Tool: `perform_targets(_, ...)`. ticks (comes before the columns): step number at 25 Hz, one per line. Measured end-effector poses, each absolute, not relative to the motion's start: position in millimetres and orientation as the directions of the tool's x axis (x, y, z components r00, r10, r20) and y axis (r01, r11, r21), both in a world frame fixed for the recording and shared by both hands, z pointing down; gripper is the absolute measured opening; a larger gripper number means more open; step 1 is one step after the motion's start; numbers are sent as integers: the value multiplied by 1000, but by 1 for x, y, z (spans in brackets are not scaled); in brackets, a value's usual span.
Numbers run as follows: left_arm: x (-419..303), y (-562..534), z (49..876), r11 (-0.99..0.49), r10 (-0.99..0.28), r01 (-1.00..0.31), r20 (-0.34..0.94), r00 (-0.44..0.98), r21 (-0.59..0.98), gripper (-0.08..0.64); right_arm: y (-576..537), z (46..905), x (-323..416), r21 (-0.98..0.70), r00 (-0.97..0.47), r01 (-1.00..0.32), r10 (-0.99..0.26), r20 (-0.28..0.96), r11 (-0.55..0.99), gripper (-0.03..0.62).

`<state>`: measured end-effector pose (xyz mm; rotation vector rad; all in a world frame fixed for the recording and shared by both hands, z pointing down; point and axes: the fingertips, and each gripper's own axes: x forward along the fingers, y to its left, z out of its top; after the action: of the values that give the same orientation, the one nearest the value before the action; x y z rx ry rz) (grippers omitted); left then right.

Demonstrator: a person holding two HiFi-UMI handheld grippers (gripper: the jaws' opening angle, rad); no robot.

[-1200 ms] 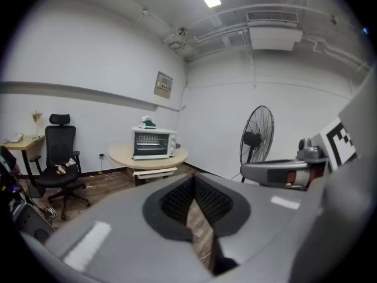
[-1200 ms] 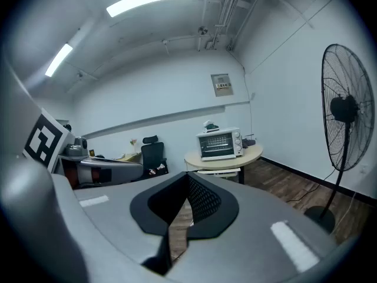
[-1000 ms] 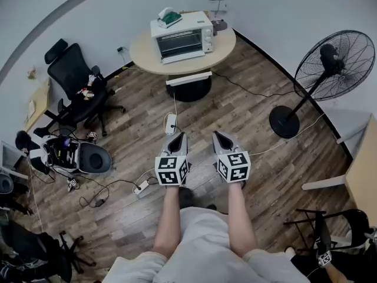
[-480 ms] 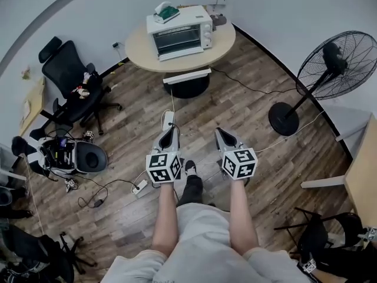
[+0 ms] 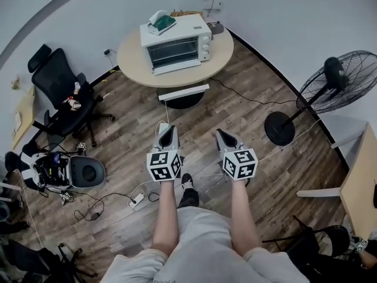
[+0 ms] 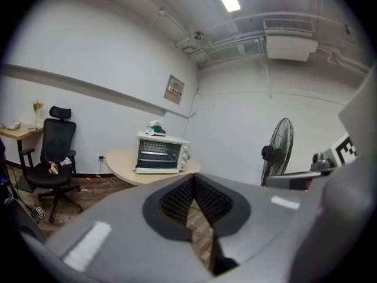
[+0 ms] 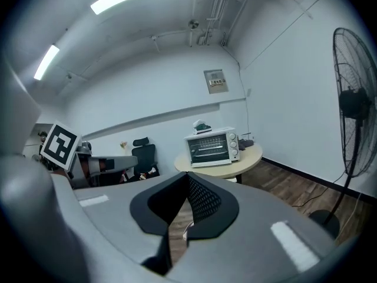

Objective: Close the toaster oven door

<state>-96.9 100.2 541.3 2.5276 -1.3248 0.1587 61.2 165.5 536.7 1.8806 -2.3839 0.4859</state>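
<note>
Presently, both grippers are held side by side in front of the person, over the wood floor point(image 5: 247, 105). Left gripper point(image 5: 168, 130): jaws closed together, nothing between them. Right gripper point(image 5: 222, 135): jaws likewise closed and empty.

Toaster oven point(image 5: 177, 43): well apart from both grippers, ahead of them and slightly to the left of the left gripper. It stands on a round table point(image 5: 132, 63). Its glass door stands upright on the front face; whether it is fully seated cannot be told at this range. A green-and-white object point(image 5: 160, 21) rests on the oven top.

Standing fan point(image 5: 339, 78): ahead and far to the right of the right gripper. Black office chair point(image 5: 59, 93): ahead and far to the left of the left gripper.
</note>
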Motion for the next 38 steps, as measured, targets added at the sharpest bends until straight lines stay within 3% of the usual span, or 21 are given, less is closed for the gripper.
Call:
perform_targets(13,-106,-36,534,-561,-770,-797,213,602,226,58,33,530,52,-112,-205,-977,-944,258,182,0)
perform_targets(29,-108,-77,588,-574,-716,-768,280,639,285,58,-9,562,58,-51,-121,-993,-940,319,111,0)
perform_targets(38,-102,-98,637,-521,-716,-804,366,595,288,58,-93,592,51,201,-245,-912,-868,432,357,0)
